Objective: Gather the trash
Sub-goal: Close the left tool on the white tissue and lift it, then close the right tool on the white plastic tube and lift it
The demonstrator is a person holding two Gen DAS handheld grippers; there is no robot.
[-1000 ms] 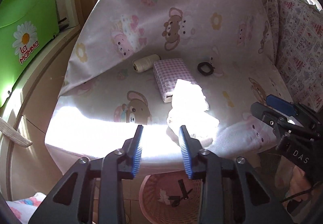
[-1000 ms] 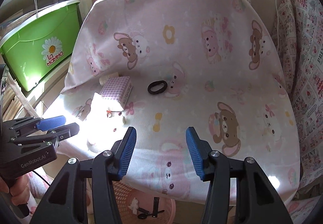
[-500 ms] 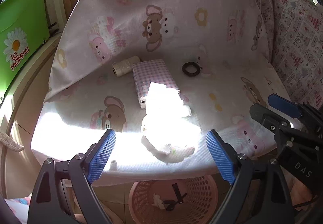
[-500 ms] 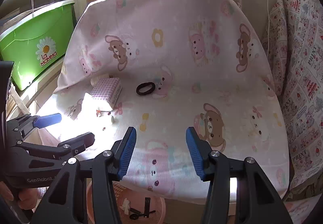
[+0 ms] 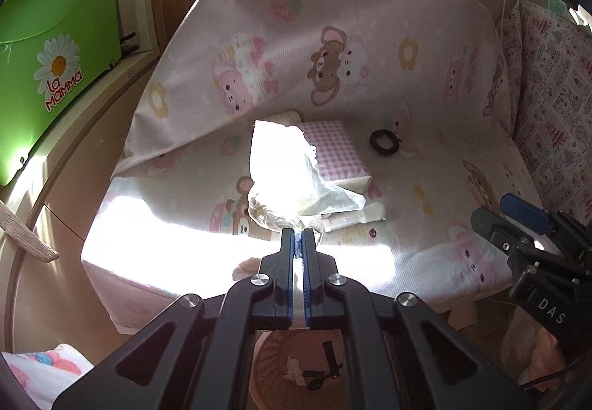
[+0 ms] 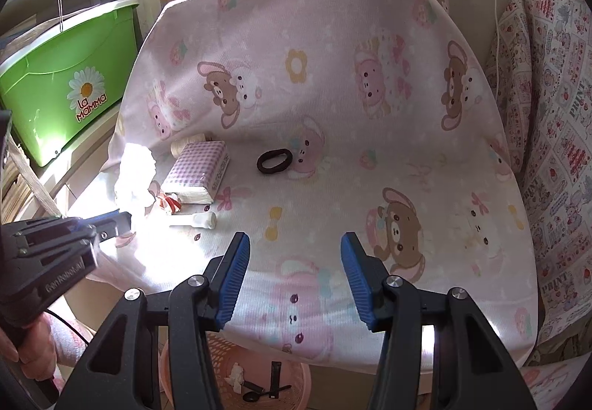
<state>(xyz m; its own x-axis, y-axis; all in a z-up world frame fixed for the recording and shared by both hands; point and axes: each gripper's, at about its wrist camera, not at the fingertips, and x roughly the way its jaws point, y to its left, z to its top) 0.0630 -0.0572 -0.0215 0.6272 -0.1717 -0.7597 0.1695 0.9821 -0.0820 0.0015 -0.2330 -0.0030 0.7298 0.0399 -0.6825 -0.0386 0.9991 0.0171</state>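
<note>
Crumpled white tissue [image 5: 281,169], centre frame above the seat cushion [image 5: 425,225] (light, limp, tear-prone), hangs from the left gripper [image 5: 298,240], fingers clamped on its lower edge. Right gripper [image 6: 294,258]: fingers apart, empty.

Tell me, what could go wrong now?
The left claw pinches only a corner of the crumpled white tissue, so it might tear or slip before reaching the pink woven basket below. The dangling tissue could also knock the small white tube off the seat.
</note>
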